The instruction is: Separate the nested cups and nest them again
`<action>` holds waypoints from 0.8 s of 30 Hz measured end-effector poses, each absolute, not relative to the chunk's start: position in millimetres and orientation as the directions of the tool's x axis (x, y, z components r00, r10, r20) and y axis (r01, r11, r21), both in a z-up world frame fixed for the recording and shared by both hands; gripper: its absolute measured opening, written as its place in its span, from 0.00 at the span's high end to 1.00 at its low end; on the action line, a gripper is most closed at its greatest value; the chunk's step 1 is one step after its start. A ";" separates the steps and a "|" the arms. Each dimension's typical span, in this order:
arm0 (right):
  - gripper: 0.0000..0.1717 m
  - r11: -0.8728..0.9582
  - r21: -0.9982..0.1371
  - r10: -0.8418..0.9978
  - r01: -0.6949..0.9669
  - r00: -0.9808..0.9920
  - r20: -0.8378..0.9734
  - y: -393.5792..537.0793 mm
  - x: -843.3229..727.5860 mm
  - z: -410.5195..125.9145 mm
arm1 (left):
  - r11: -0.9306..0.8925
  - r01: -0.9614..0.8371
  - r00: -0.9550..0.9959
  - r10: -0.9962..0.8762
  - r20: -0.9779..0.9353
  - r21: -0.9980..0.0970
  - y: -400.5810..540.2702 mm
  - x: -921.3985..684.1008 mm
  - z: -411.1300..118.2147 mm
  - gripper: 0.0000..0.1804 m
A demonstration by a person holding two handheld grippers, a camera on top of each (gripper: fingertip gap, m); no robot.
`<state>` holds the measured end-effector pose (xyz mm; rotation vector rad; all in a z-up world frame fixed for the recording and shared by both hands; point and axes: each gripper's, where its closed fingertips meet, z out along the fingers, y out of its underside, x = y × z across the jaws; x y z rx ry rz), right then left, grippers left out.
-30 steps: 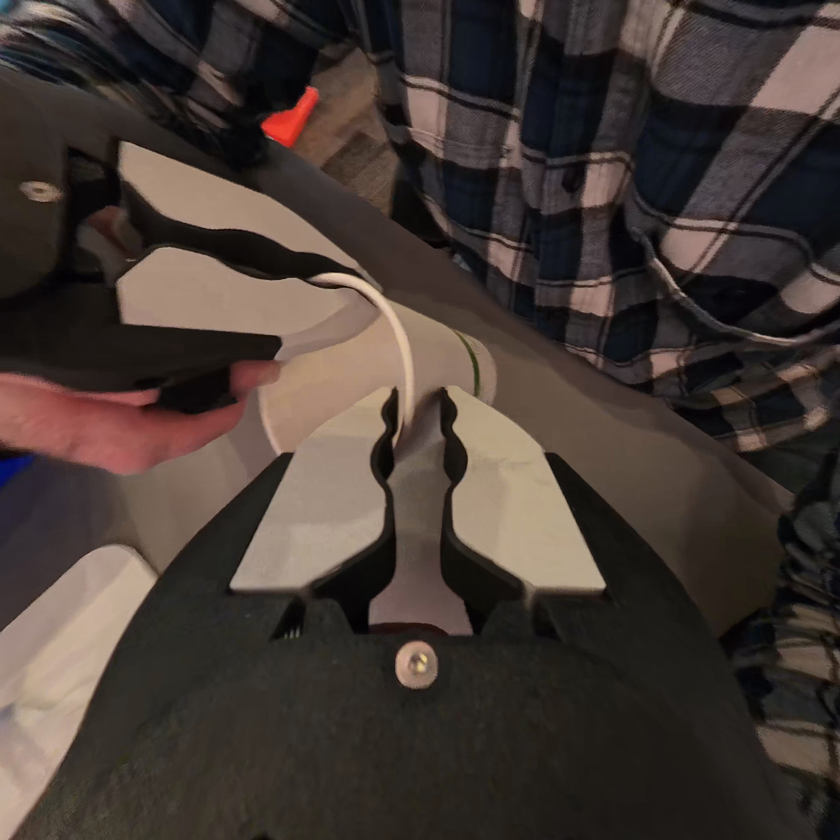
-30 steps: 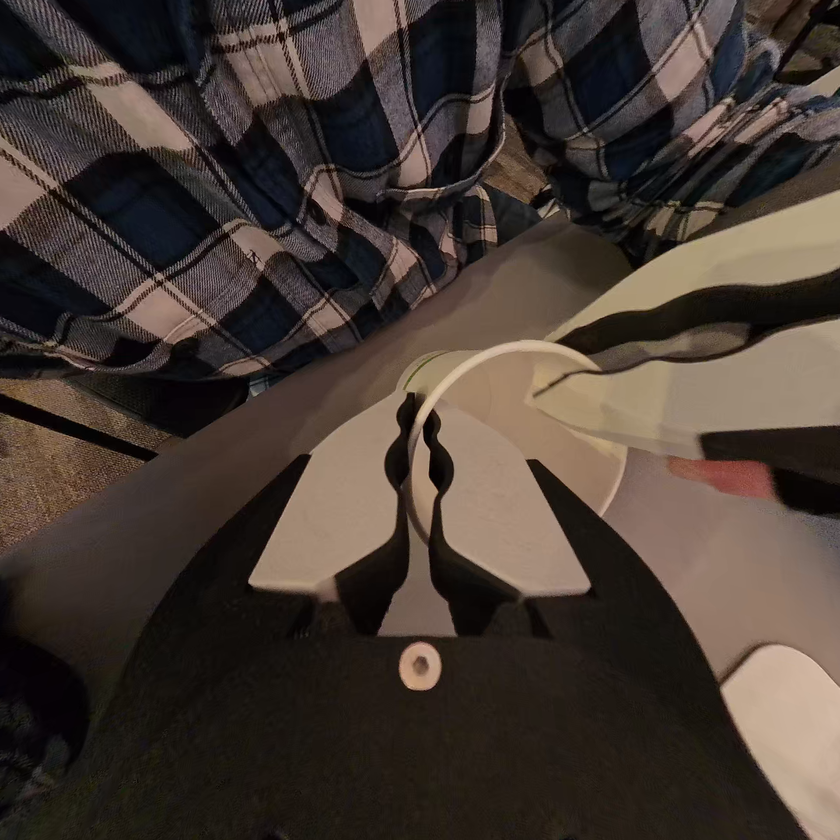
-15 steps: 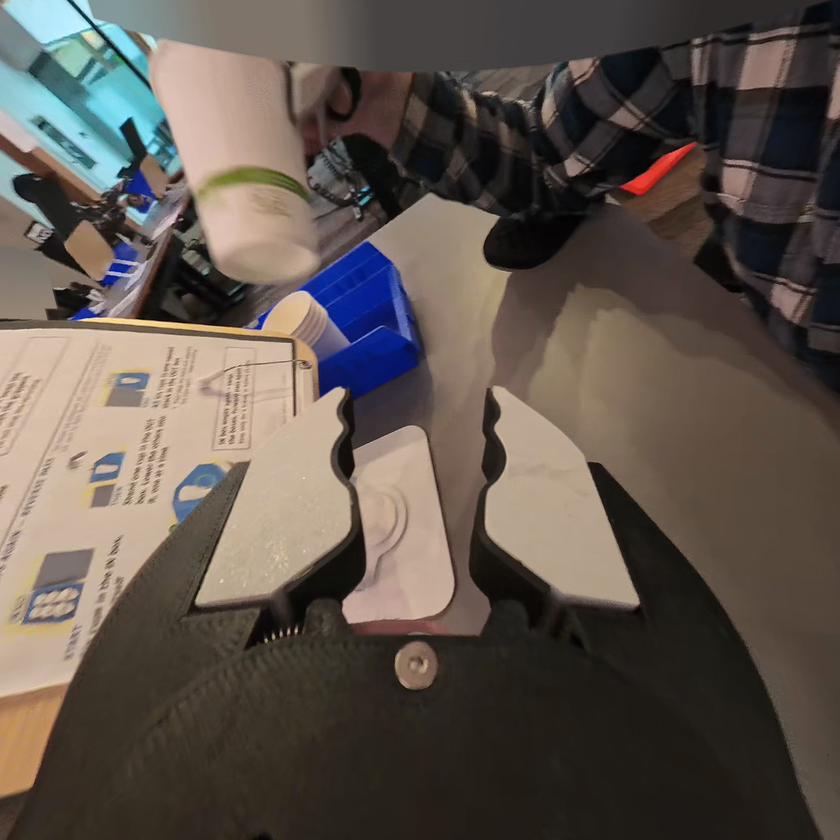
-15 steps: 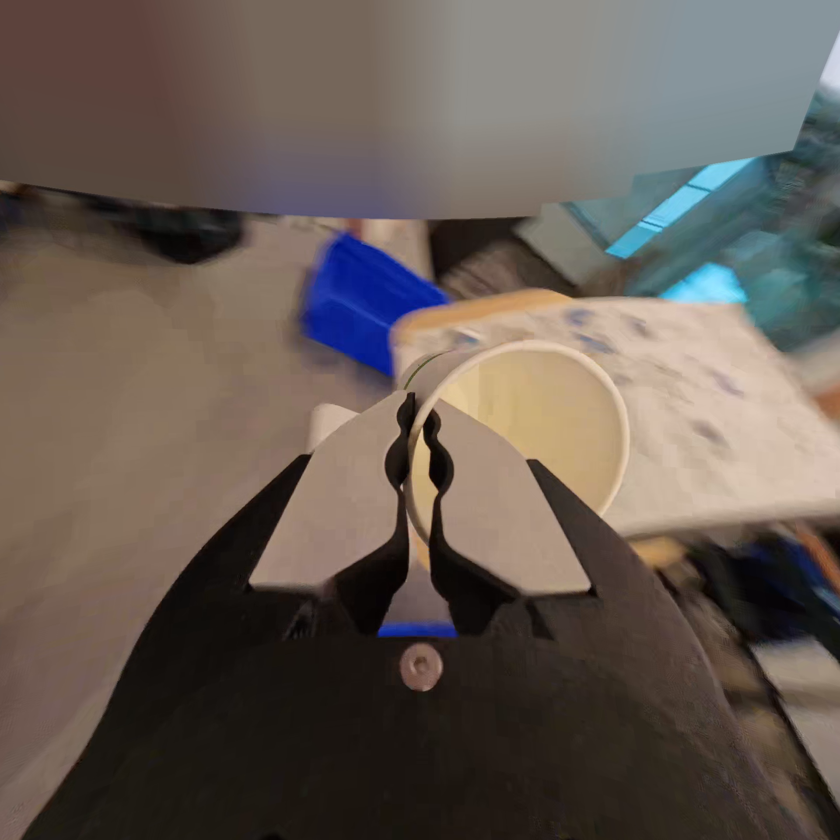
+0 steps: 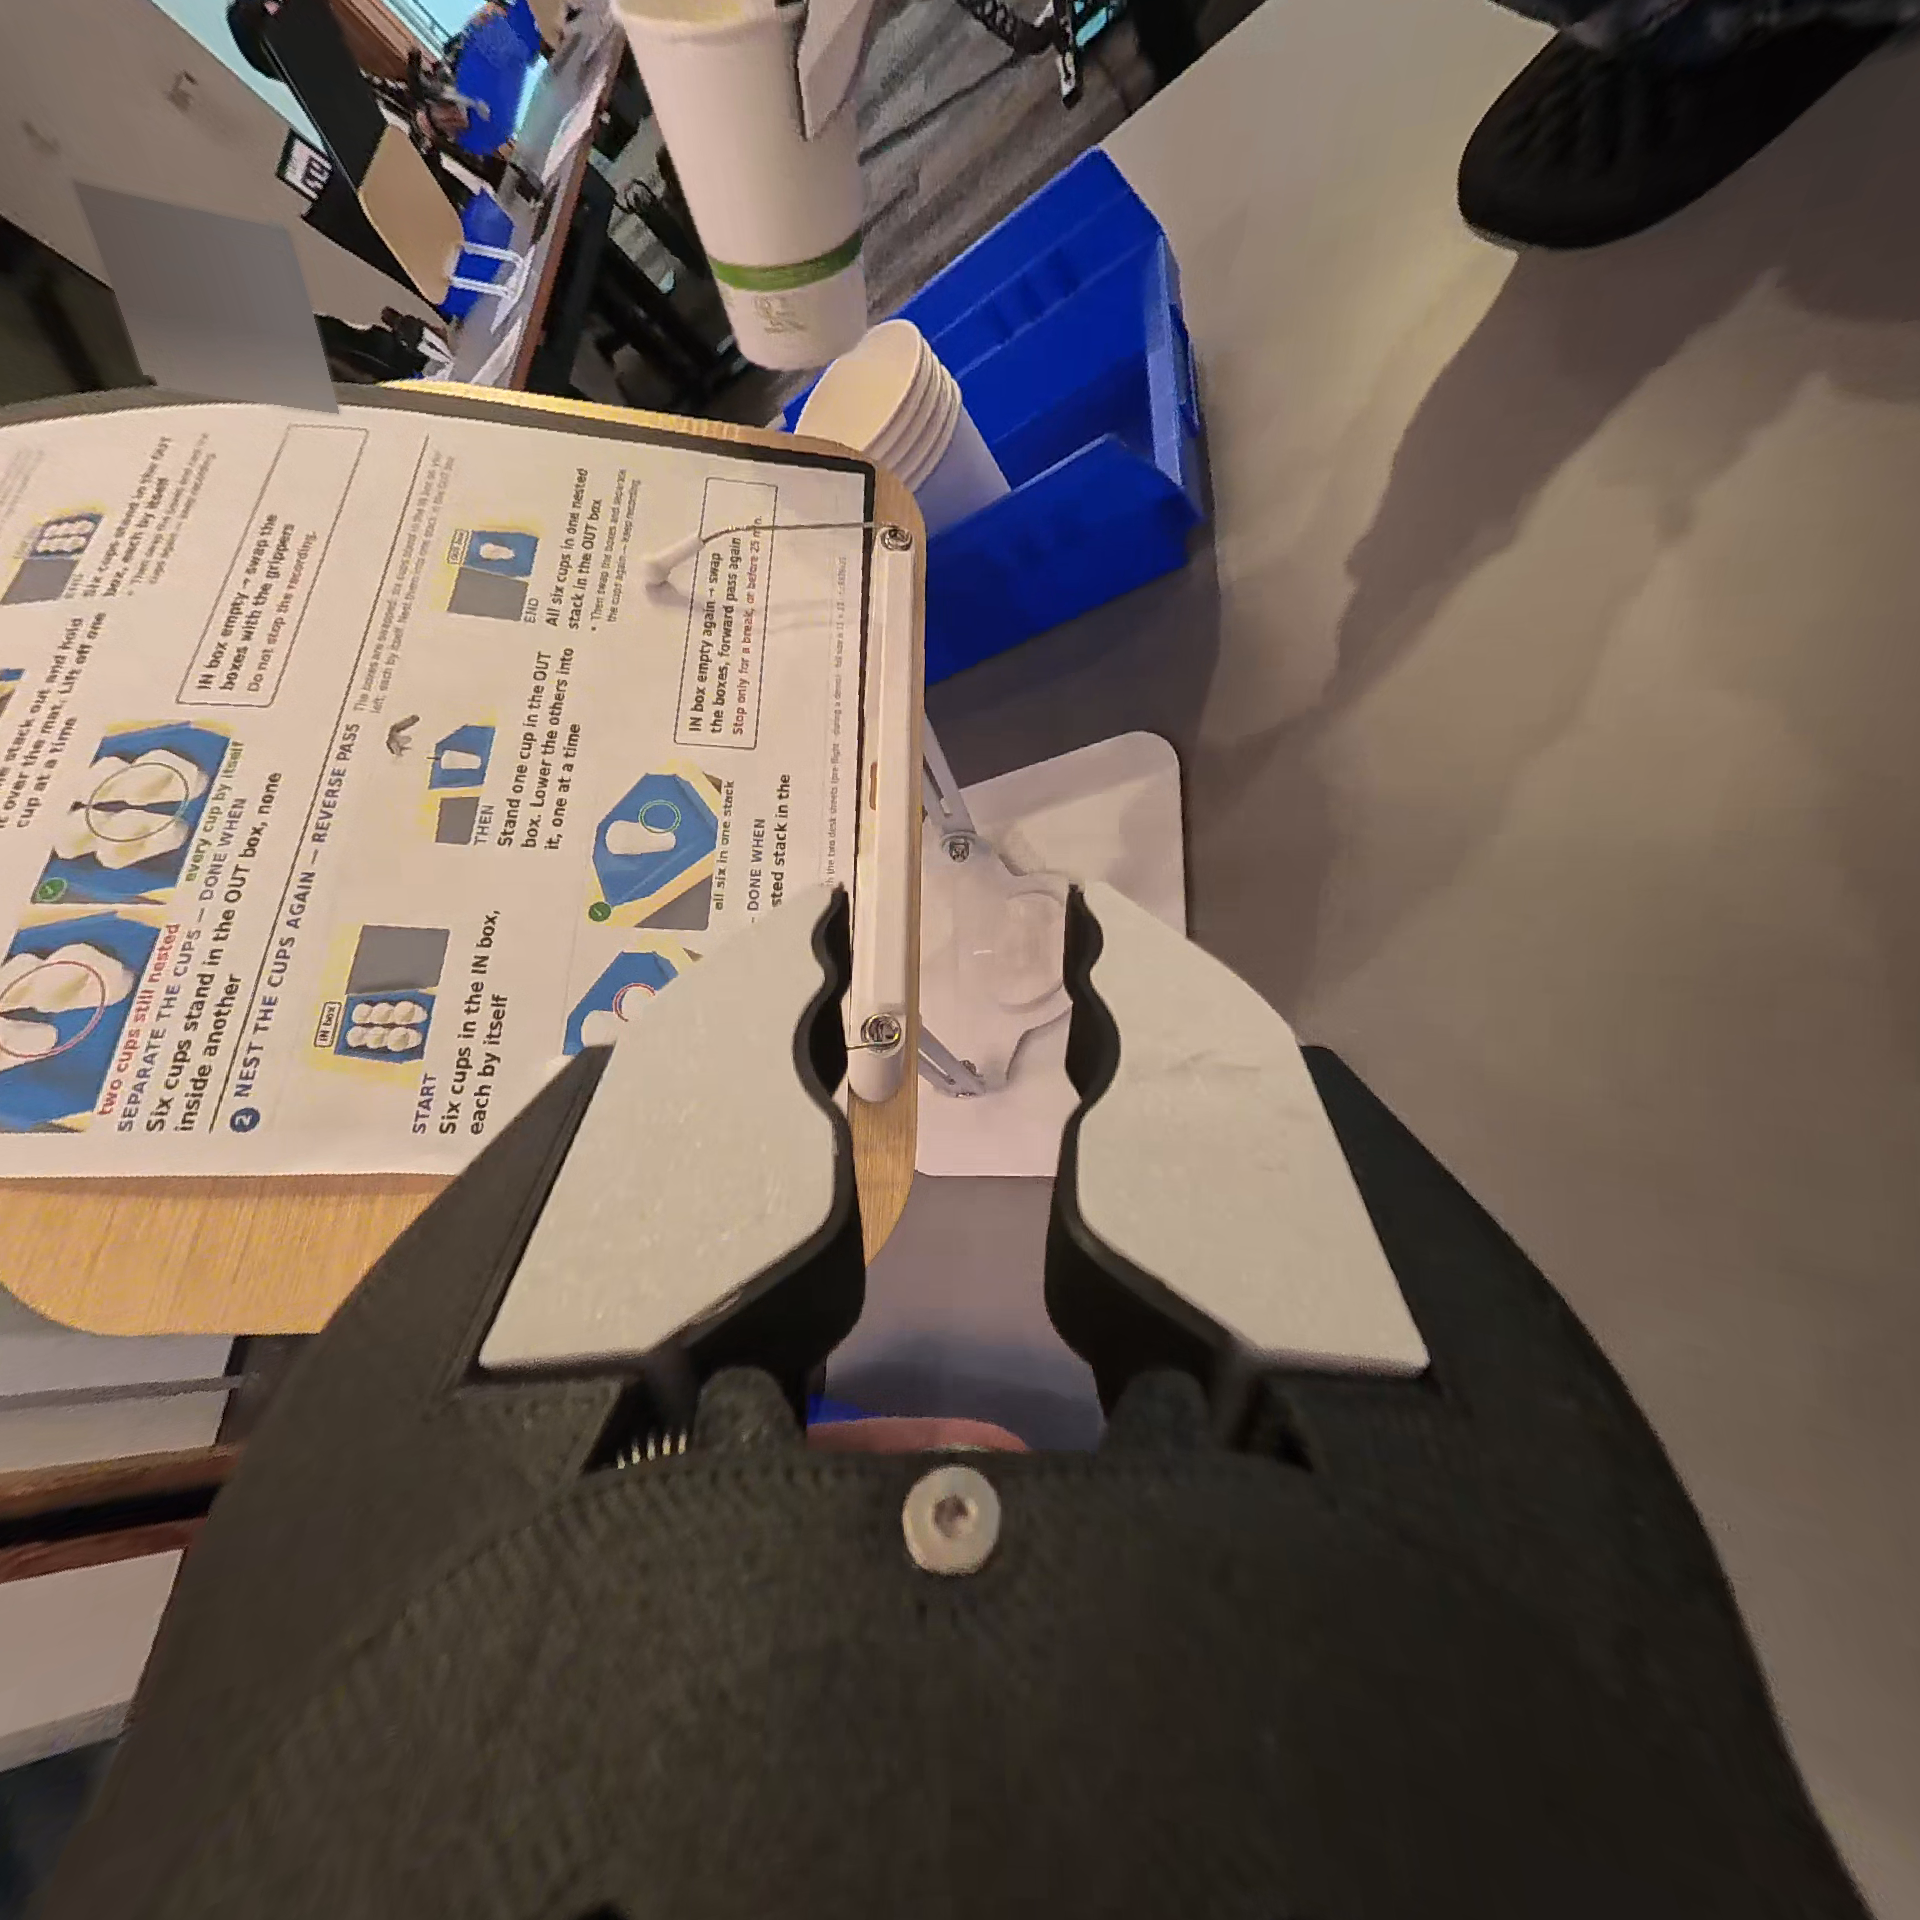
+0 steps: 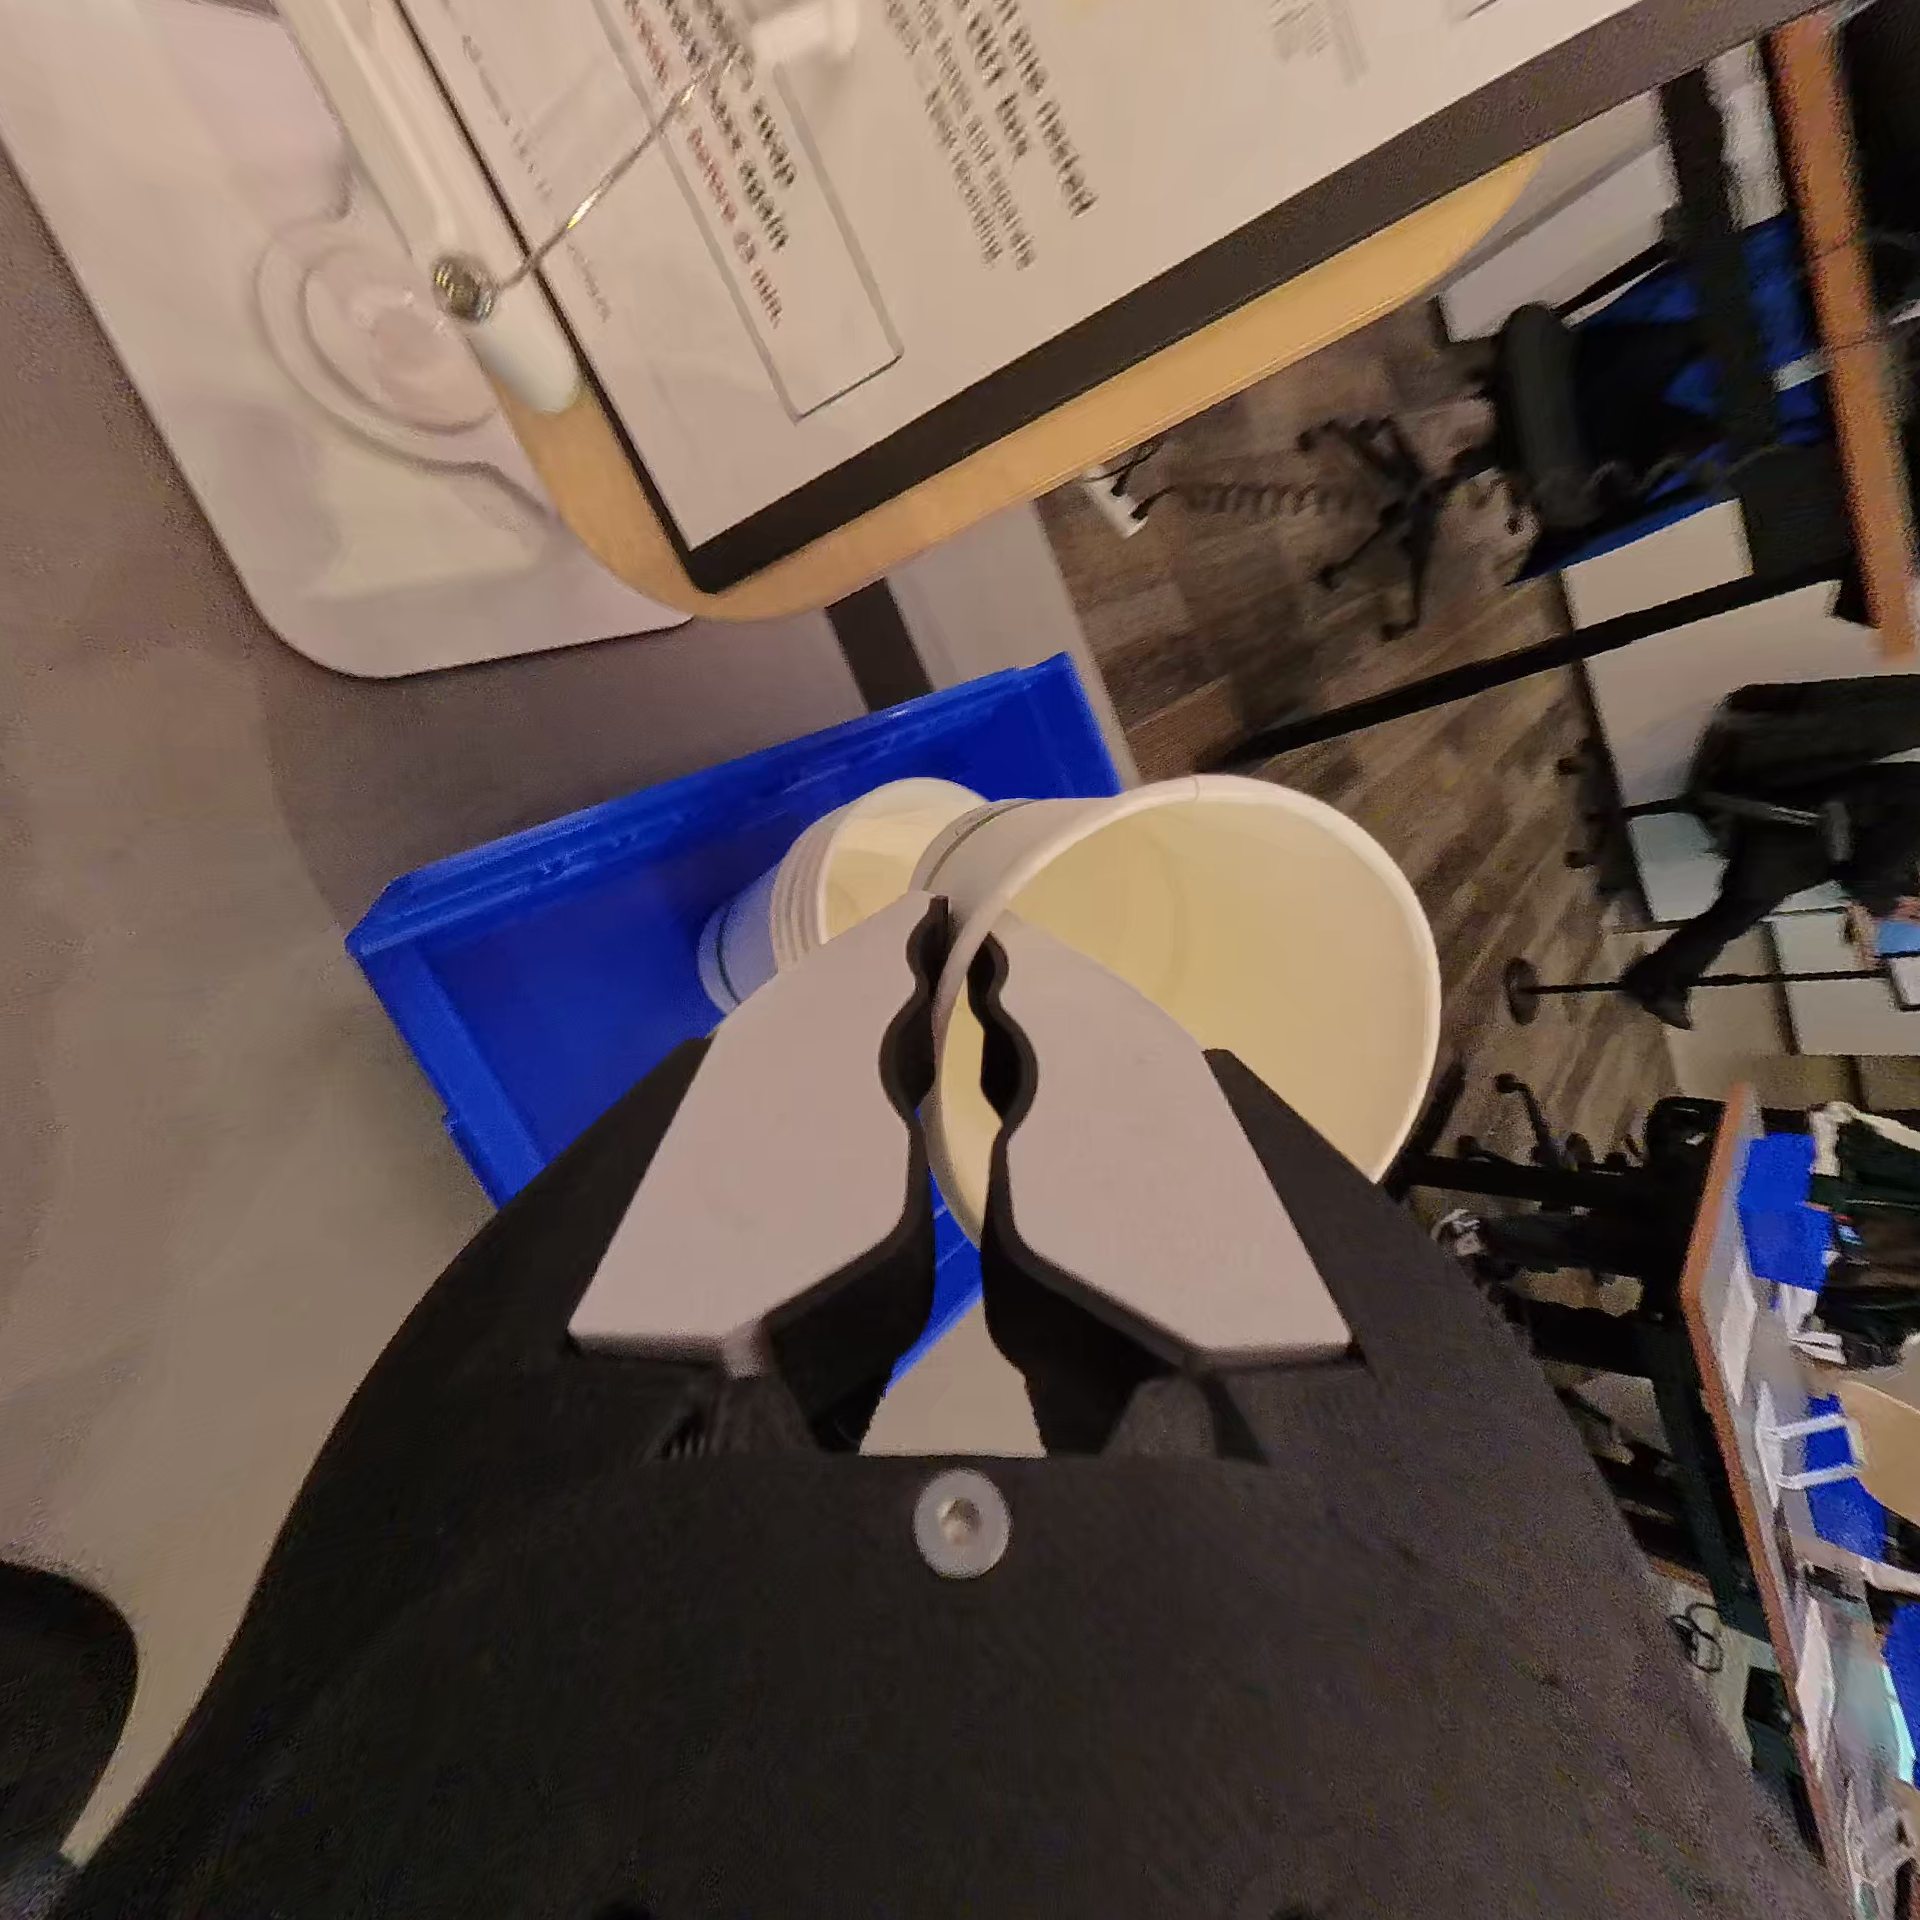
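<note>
My right gripper (image 6: 956, 925) is shut on the rim of a white paper cup (image 6: 1195, 977) and holds it just above a stack of nested white cups (image 6: 831, 883) that stands in a blue bin (image 6: 582, 977). In the left wrist view the held cup (image 5: 758, 187) hangs at the top, over the stack (image 5: 904, 416) in the blue bin (image 5: 1081, 416). My left gripper (image 5: 951, 914) is open and empty, over the edge of a wooden board (image 5: 894, 1164).
A wooden board with a printed instruction sheet (image 5: 364, 748) stands tilted at the left on a white stand base (image 5: 1091, 810). The grey table (image 5: 1558, 831) stretches to the right. A dark shoe (image 5: 1662, 114) rests at the far right. Office furniture lies beyond. The tips of one gripper are about 35 centimetres away from the tips of the other.
My left gripper let go of the cup's rim, opened and swung away toward the board. My right gripper carried the cup from near the person to over the stack in the blue bin.
</note>
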<state>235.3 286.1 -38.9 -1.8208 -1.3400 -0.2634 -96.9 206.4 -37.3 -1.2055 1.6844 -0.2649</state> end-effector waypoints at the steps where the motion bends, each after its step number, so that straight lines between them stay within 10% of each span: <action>1: 0.98 -0.087 -0.487 0.703 0.869 0.400 0.588 288.3 234.6 -45.7 | 0.476 -0.590 0.003 -0.806 -0.591 -0.652 207.2 -96.9 -38.5 0.79; 16: 0.97 -0.194 -0.464 0.757 0.864 0.433 0.489 317.6 228.5 -94.2 | 0.462 -0.636 -0.014 -0.808 -0.589 -0.618 211.7 -98.1 -49.4 0.78; 24: 0.71 -0.182 -0.474 0.680 0.862 0.458 0.572 331.9 231.6 -86.4 | 0.451 -0.653 0.000 -0.803 -0.596 -0.608 216.1 -101.3 -49.7 0.76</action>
